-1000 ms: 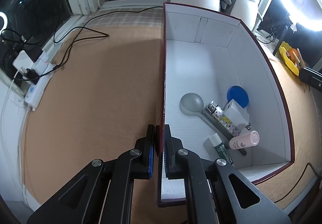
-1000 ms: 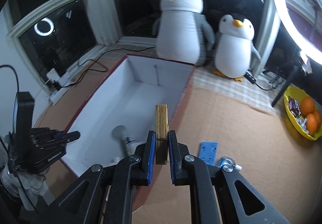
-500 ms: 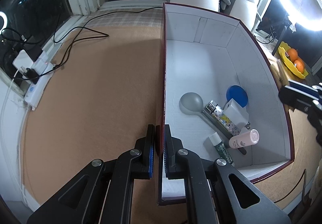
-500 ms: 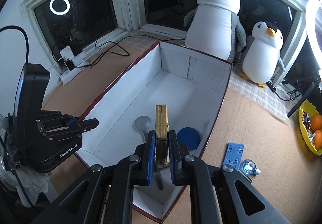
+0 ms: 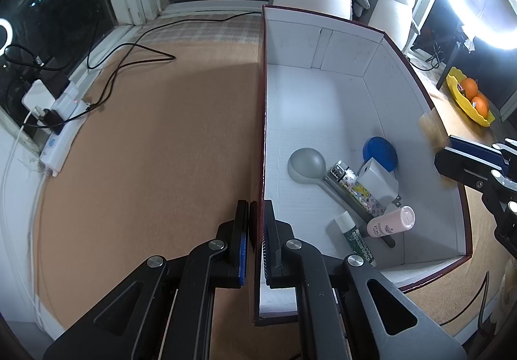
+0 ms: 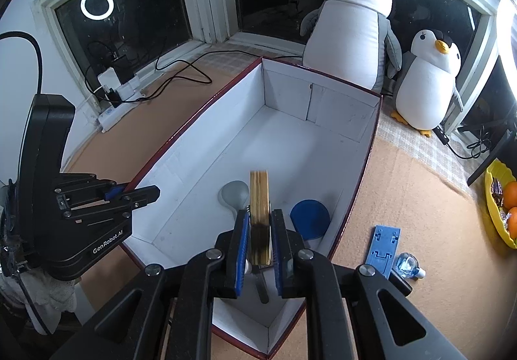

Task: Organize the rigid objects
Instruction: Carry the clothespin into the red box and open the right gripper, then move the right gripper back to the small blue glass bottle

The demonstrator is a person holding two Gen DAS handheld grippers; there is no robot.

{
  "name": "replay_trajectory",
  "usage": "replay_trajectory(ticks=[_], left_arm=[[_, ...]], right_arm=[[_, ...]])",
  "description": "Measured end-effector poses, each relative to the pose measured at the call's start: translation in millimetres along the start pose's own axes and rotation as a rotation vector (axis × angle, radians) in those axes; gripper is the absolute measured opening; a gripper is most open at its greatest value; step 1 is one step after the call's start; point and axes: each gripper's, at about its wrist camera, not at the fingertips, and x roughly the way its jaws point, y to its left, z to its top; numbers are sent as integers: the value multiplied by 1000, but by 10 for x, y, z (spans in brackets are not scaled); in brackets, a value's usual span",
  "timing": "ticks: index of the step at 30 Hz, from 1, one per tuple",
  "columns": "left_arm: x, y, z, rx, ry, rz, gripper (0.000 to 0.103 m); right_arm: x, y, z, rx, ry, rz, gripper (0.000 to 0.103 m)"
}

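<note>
The box [image 5: 326, 121] wall is kept clamped by the left gripper [image 5: 257, 250]. At lower centre, the wooden block [image 6: 259, 214] stands between the right gripper [image 6: 260, 247] fingers, just opening; release should be completed over bare floor beside the blue disc [image 6: 309, 218].

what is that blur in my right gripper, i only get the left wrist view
observer: a wooden block, standing upright between the right gripper pads, over the white box near the grey spoon
operator: anything outside the box on that side
observer: yes, a flat blue plastic piece and a small clear bottle lie touching on the brown mat beside the box
operator: is the block gripped firmly
observer: can't tell, a thin gap shows between the block and one pad
</note>
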Motion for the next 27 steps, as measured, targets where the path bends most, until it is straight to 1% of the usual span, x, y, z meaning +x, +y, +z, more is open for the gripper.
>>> replay_trajectory(ticks=[3,7,14,27], left_arm=[[-1,1,-1,0,0,0,6],[0,0,-2,0,0,0,6],[-16,6,-8,6,1,5,6],[-12,-6,1,8,4,11,6]], right_arm=[[-20,6,-3,-1,-6,2,20],[-65,-9,-3,10,-20,5,23],[-156,-138,-31,50,-37,5,24],[-307,-613,-146,173,-64,-25,24]])
